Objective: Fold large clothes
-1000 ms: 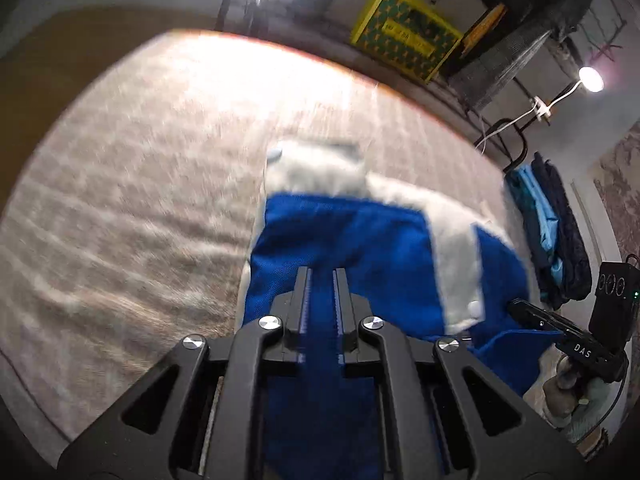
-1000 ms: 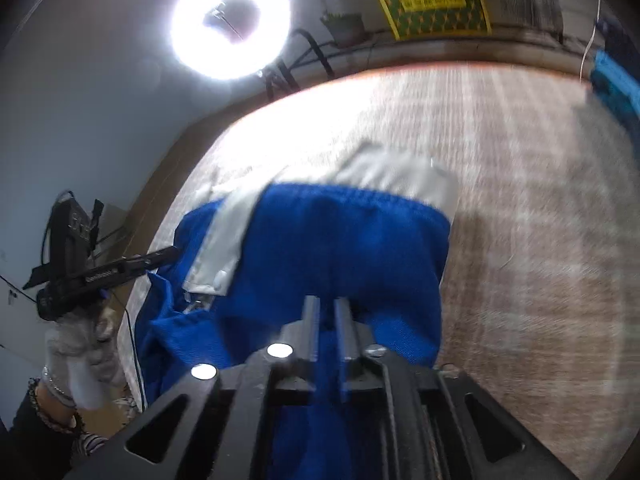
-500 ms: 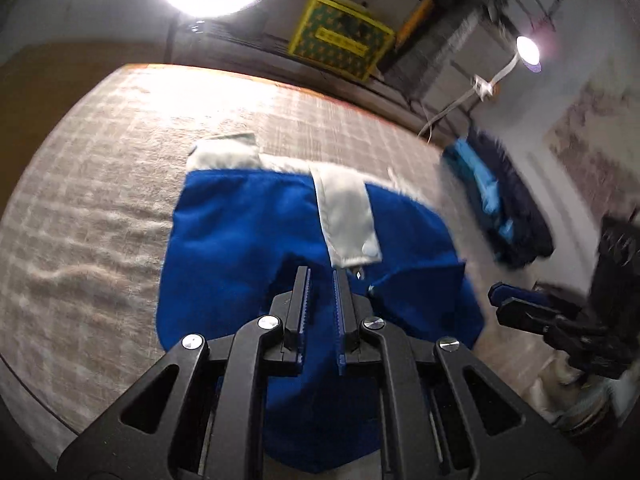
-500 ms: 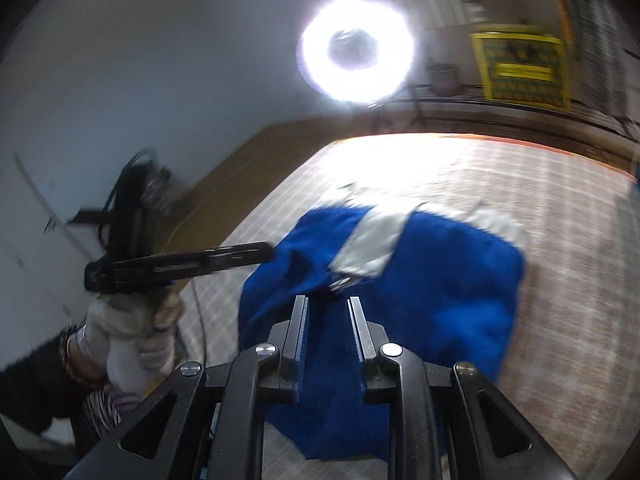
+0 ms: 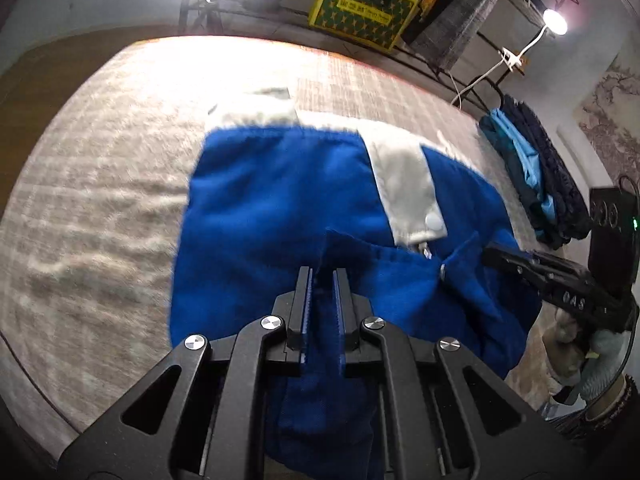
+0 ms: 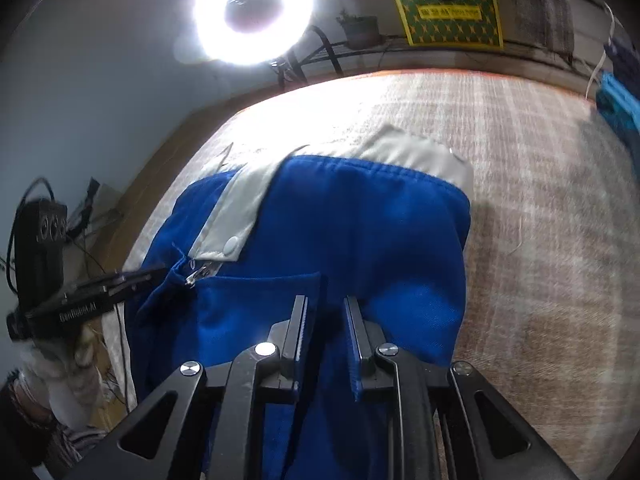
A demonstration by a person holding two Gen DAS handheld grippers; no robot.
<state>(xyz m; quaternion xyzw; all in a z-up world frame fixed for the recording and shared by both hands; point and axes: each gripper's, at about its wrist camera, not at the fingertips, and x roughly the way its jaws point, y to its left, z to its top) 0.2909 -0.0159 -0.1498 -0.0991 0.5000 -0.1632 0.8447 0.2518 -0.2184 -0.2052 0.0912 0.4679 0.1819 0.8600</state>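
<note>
Garment (image 5: 280, 216) hangs clamped in left hand-held gripper (image 5: 322, 276); right hand-held gripper (image 6: 326, 304) likewise.

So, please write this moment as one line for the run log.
step: folding | item: blue garment on rug | left gripper: shut on garment edge | right gripper: shut on garment edge | fold: not finished

Garment (image 5: 280, 216): royal blue, with white bands (image 5: 404, 184) ahead of the left tool (image 5: 323, 280). Left tool and right tool (image 6: 326, 308): black, with blue pads and silver screws. Desk (image 5: 100, 184) covering: beige with a pale check pattern. Box (image 5: 360, 4) beyond the desk: yellow border, dark green field with yellow stars. Clothes pile (image 5: 532, 172) right of the left tool: navy and light blue.
</note>
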